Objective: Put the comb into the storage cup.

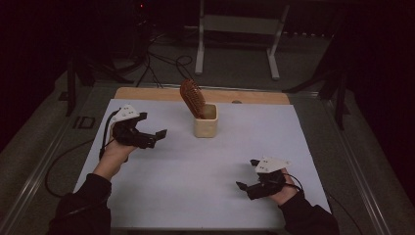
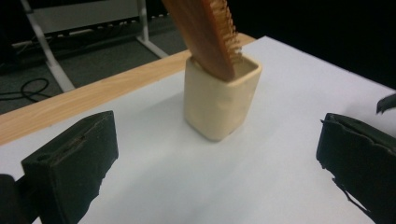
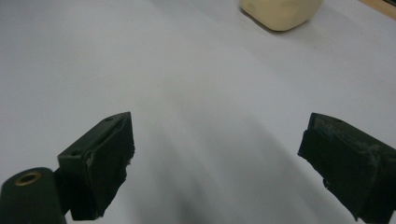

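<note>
- The brown hairbrush (image 1: 192,97) stands in the cream cup (image 1: 205,126), leaning toward the left.
- The cup sits on the white table top (image 1: 195,176), near the far edge.
- The left gripper (image 1: 155,137) is just left of the cup, not touching it. Its jaws are spread wide and hold nothing.
- The right gripper (image 1: 243,187) is low over the near right part of the table, well away from the cup. Its jaws are spread wide too, with nothing between them.

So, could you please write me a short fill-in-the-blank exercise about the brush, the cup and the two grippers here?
1. The wooden hairbrush stands inside the cream ____.
2. The jaws of the left gripper are ____.
3. The right gripper holds ____.
4. The cup rests on a ____ sheet.

Missing words: cup; open; nothing; white
</note>
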Demonstrator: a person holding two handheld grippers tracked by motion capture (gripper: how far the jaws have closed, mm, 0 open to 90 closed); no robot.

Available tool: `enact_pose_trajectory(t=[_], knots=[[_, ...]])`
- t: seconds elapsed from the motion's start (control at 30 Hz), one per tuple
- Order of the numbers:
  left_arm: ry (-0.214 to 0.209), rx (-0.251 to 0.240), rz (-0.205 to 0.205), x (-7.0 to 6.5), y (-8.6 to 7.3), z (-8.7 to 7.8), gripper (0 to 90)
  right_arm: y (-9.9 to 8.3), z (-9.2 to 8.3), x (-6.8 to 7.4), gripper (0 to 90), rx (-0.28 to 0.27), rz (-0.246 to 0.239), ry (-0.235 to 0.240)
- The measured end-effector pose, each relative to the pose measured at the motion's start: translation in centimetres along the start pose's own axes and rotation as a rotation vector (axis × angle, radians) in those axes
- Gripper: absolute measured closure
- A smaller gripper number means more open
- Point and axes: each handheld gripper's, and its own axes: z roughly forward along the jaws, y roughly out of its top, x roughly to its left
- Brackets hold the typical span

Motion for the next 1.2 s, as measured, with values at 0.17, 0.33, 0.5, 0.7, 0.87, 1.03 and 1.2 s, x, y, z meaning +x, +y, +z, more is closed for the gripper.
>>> enact_pose_trajectory(t=[0.17,0.33,0.5,0.7,0.87,1.03,1.2], knots=[[-0.004,0.010,0.003,-0.2,-1.7,-0.8,0.0,0.0,0.0,0.1,9.0,0.001,-0.001,0.001],[-0.004,0.024,0.004,-0.5,-3.4,-1.5,0.0,0.0,0.0,0.1,9.0,0.002,-0.001,0.003],[-0.001,0.038,0.019,-0.9,-5.2,-2.2,0.0,0.0,0.1,0.1,9.0,0.007,-0.002,0.002],[-0.007,0.051,0.016,-1.4,-7.4,-3.2,0.0,0.0,0.1,0.2,9.1,0.006,-0.001,0.000],[-0.001,0.052,0.017,-1.8,-9.0,-4.1,0.0,0.0,0.2,0.2,9.0,0.006,-0.003,0.001],[0.011,0.054,0.015,-2.2,-10.5,-4.9,0.0,0.0,0.2,0.2,9.0,0.010,-0.006,-0.001],[0.019,0.073,0.017,-2.6,-12.0,-5.6,0.0,0.0,0.2,0.2,9.0,0.010,-0.002,0.000]])
